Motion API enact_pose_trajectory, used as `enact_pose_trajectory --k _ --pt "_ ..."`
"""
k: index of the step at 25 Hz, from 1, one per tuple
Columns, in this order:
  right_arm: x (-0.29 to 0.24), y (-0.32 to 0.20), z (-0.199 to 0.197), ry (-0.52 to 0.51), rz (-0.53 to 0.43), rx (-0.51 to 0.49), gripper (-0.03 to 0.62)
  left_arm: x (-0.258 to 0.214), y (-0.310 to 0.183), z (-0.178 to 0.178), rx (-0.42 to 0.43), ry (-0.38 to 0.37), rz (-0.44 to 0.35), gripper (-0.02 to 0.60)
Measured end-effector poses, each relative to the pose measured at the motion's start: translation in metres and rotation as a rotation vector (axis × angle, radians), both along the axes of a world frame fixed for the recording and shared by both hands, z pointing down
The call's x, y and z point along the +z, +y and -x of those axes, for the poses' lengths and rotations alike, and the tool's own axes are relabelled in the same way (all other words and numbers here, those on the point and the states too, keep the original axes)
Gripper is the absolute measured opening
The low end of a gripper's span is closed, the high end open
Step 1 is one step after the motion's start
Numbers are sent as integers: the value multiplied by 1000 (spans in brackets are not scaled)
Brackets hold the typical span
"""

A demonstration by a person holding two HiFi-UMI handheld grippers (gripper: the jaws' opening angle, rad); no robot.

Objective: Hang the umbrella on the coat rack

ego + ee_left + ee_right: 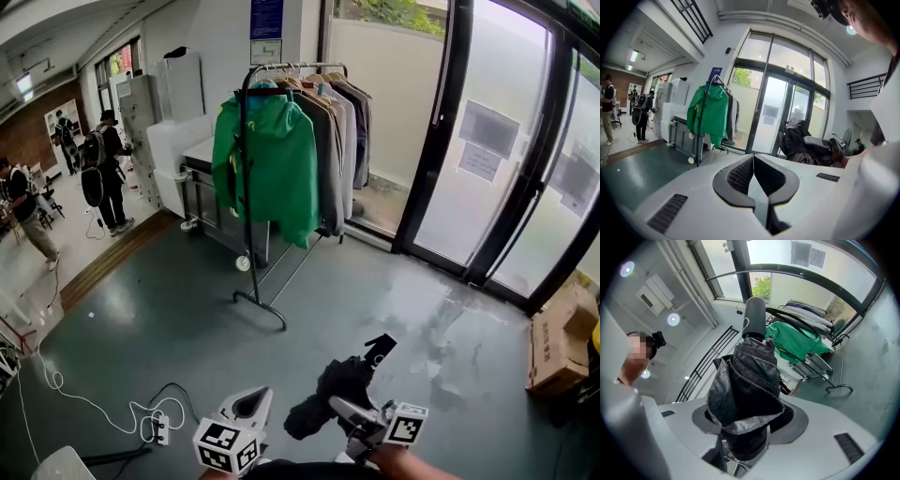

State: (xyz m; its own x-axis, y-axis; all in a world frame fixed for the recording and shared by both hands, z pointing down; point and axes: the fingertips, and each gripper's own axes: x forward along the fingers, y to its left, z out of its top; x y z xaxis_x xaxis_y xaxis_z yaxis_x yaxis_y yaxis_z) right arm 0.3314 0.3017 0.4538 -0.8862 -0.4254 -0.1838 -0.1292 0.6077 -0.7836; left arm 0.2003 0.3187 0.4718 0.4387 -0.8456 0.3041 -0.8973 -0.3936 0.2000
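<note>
Folded umbrella (750, 376) deep between right gripper (751, 420) fingers (794, 425), gripped (handle outward); left gripper (753, 161) fingers (736, 180) together, empty

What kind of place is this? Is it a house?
Probably a building's entrance lobby, not a house: tall dark-framed glass doors and a wheeled black metal coat rack full of jackets.
</note>
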Motion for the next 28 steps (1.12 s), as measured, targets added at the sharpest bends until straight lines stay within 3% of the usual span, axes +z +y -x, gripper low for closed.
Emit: enact_pose_trajectory --k 9,23,28 --pt "9 3 23 83 -9 -25 224 3 5 23 -16 9 2 15" --pt "15 36 128 58 7 -57 224 21 37 117 -13 4 33 15" --pt "27 41 151 91 35 -61 224 34 45 145 -15 20 56 15"
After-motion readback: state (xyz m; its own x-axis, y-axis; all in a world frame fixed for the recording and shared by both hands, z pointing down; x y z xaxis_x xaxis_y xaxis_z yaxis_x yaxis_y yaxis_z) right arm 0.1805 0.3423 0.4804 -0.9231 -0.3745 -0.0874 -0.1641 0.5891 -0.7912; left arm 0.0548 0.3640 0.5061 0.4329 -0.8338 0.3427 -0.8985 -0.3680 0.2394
